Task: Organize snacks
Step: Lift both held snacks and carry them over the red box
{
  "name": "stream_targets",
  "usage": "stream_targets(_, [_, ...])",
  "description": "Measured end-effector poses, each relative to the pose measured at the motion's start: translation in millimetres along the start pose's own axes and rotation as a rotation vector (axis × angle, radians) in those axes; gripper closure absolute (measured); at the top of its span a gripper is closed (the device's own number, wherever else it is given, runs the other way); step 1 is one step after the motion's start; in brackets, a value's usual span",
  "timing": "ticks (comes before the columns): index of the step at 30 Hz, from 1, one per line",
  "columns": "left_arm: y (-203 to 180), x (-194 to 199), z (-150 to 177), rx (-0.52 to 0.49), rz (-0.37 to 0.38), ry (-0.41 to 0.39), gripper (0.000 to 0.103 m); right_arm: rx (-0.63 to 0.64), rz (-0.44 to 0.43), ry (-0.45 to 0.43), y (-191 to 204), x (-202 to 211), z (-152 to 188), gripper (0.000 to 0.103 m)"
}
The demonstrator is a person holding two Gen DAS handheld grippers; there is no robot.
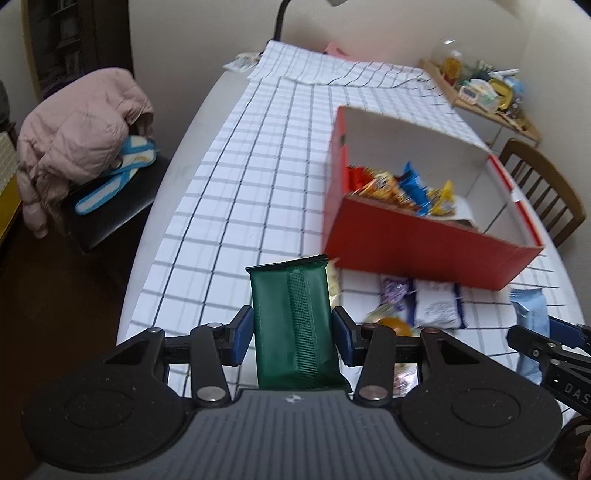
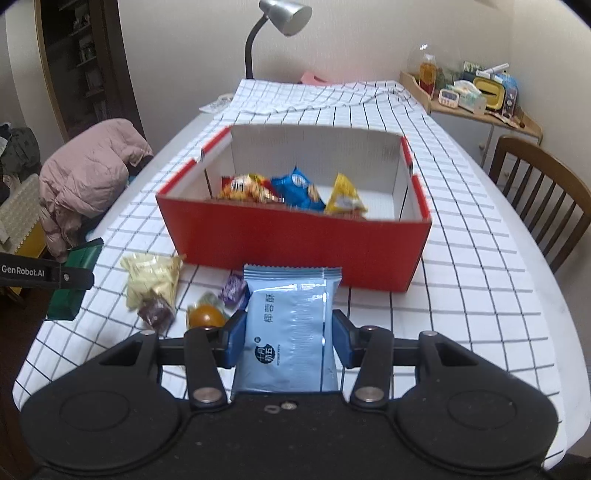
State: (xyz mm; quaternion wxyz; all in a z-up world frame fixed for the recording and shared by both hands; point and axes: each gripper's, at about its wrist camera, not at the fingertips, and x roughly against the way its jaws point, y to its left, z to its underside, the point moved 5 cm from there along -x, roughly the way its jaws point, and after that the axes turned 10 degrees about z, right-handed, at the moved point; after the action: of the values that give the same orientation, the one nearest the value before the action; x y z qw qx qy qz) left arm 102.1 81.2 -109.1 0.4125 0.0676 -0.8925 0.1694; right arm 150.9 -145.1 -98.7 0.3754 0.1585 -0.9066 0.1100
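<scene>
My left gripper is shut on a dark green snack packet, held upright above the table, left of the red box. My right gripper is shut on a light blue snack packet, in front of the red box. The box holds several snacks: orange, blue and yellow bags. Loose snacks lie on the checked cloth before the box: a pale yellow bag, a purple packet, an orange round sweet, and white packets. The green packet also shows in the right wrist view.
A checked tablecloth covers the white table. A chair with a pink jacket stands left, a wooden chair right. A desk lamp and a cluttered shelf stand at the back.
</scene>
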Motion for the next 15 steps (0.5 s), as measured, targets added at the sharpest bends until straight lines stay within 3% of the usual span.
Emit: stream_targets(15, [-60,9,-64,-0.129,0.075,-0.066,0.058,-0.016,0.017,-0.093,-20,4,-66,0.056])
